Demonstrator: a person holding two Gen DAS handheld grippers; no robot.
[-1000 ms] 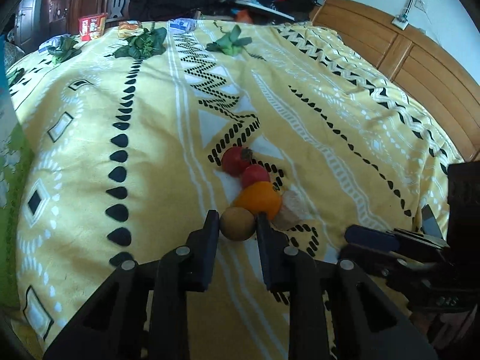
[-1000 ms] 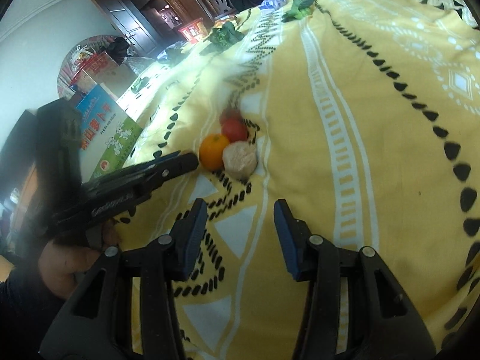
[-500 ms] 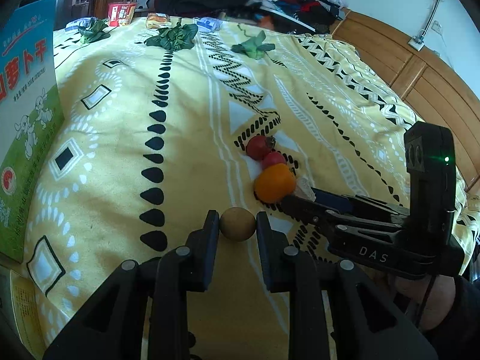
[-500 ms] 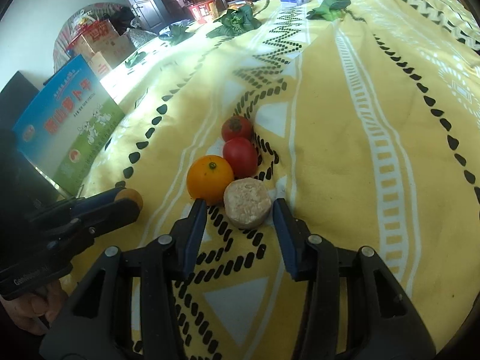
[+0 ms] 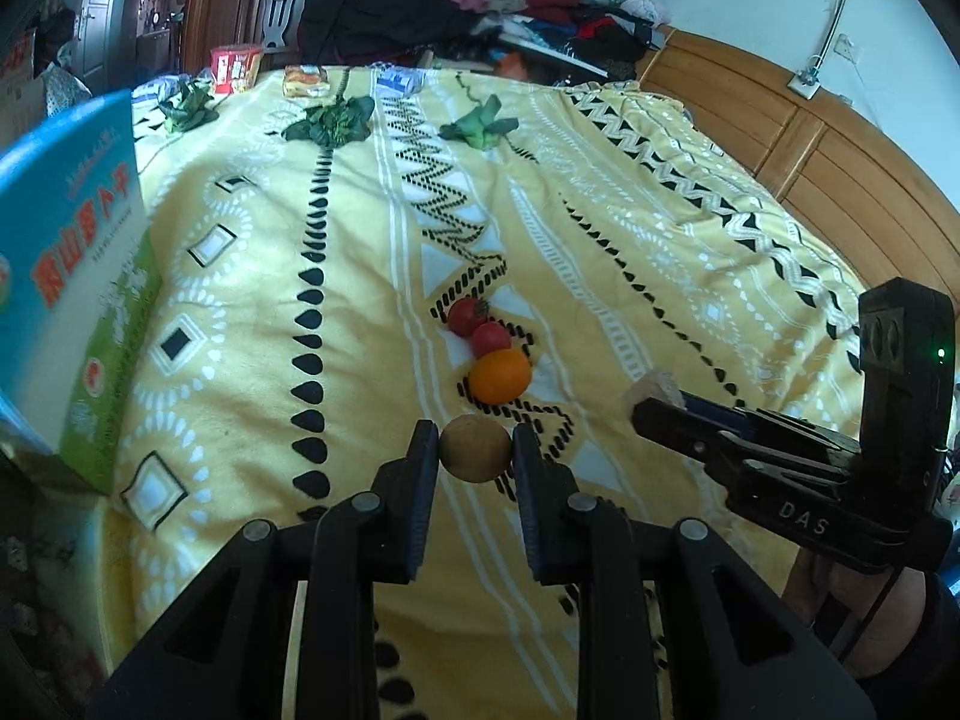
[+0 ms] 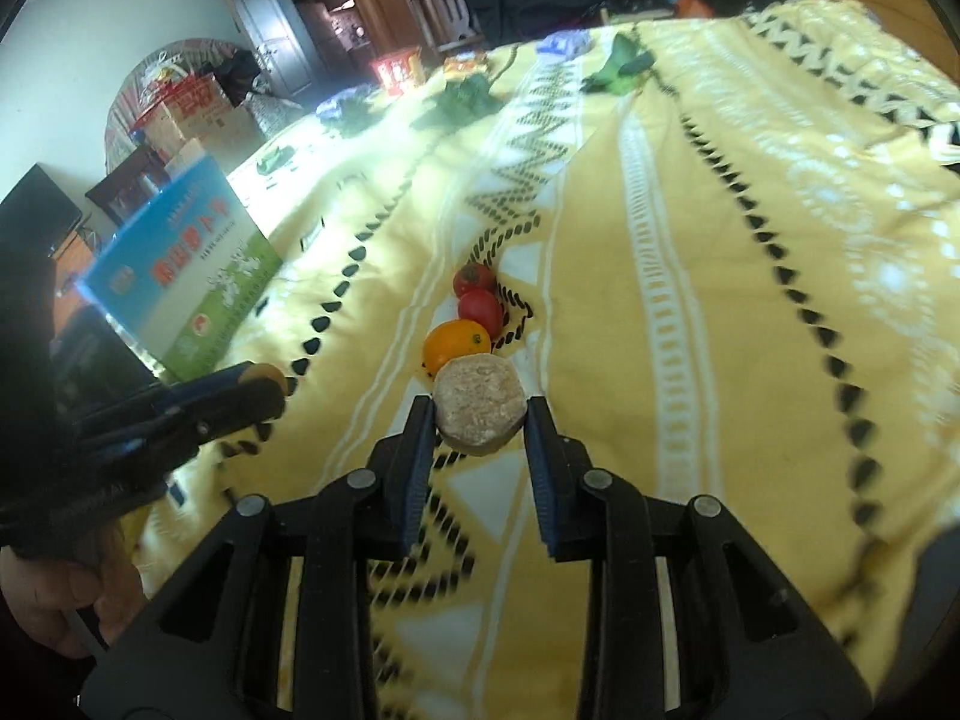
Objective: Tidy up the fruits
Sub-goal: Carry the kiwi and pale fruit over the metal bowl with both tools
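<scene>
**Fruit row on yellow bedspread, both grippers loaded**

Box, blue and green, printed carton; stands at far left edge of bedspread, yellow with black and white pattern.

Leafy greens, several bunches, spread across far end of bedspread, with small snack packets beyond.

Left gripper: fingers narrowed onto brown round fruit, one pad touching each side; fruit held just above cloth, near orange end of row.

Row of fruit, centre of bedspread, running away from both cameras: orange nearest, then red tomato touching it, then second tomato with green stalk touching that. Same row in right wrist view: orange, red tomato, stalked tomato.

Right gripper: fingers closed narrow around tan, rough-surfaced round piece, flat-topped; pads against both sides. Piece just in front of orange in that view; from left wrist view, held clear of row, off to its right. Whether off cloth cannot be told.

Headboard, wooden, along right side.
</scene>
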